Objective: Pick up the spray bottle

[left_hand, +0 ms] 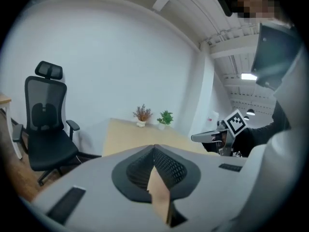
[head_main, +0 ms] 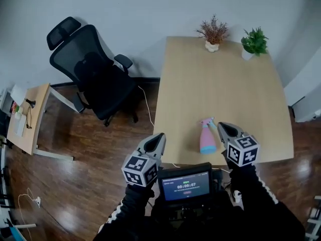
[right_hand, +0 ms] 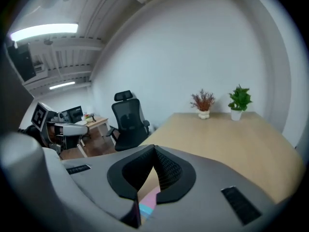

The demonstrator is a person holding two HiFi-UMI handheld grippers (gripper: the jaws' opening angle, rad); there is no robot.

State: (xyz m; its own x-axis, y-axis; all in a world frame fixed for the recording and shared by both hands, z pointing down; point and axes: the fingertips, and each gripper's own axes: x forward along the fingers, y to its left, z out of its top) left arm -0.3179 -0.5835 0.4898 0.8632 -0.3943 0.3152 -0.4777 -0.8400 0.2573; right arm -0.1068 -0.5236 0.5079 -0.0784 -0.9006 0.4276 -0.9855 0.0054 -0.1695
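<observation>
A pink and blue spray bottle stands upright on the light wood table, close to its near edge. My right gripper hovers just right of the bottle with its jaws shut and empty. In the right gripper view, a strip of the bottle shows through the slit under the closed right gripper. My left gripper hangs over the floor, left of the table's near corner, also shut with nothing in it. The left gripper view looks over the closed left gripper toward the table, with the right gripper at the right.
Two small potted plants stand at the table's far edge. A black office chair sits left of the table on the wood floor. A small side desk is at far left. A screen hangs at my chest.
</observation>
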